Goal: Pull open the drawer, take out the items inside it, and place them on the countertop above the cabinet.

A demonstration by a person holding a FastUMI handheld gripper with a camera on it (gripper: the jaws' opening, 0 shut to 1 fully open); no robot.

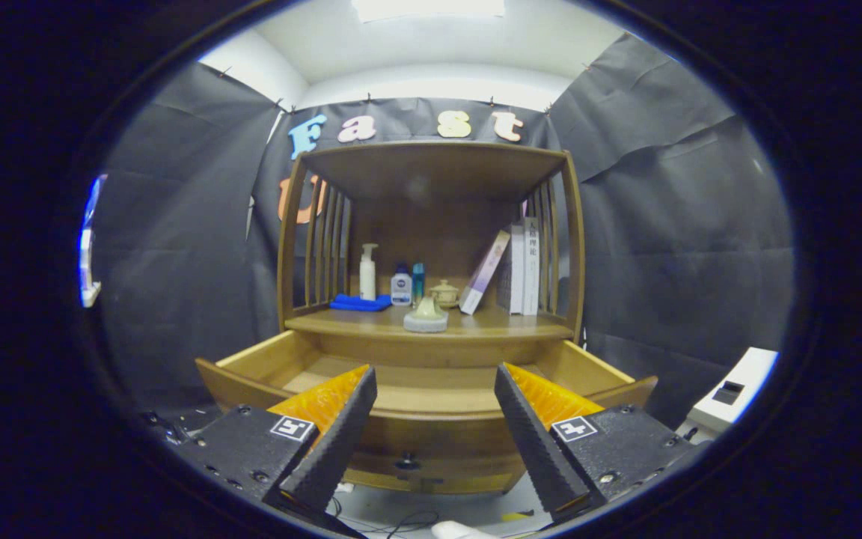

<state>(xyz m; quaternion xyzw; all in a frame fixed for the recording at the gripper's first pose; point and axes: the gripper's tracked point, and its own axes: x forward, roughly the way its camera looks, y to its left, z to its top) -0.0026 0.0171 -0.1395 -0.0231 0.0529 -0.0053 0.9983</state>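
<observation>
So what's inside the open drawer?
Only bare wooden floor shows inside the drawer. Its front panel and the open gripper fingers cover the near part, so something could hide there.

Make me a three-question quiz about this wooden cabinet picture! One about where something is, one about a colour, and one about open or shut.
1. Where does the blue cloth lie?
A. inside the drawer
B. on the countertop beside the white pump bottle
C. on top of the books

2. What colour is the pump bottle?
A. white
B. red
C. black

3. How is the drawer?
A. pushed shut
B. pulled open
C. taken off the cabinet

Answers:
1 B: the cloth rests on the countertop at the foot of the bottle.
2 A: its body and pump are white.
3 B: the drawer sticks out toward the hand-held gripper, whose fingers are spread open and hold nothing.
</observation>
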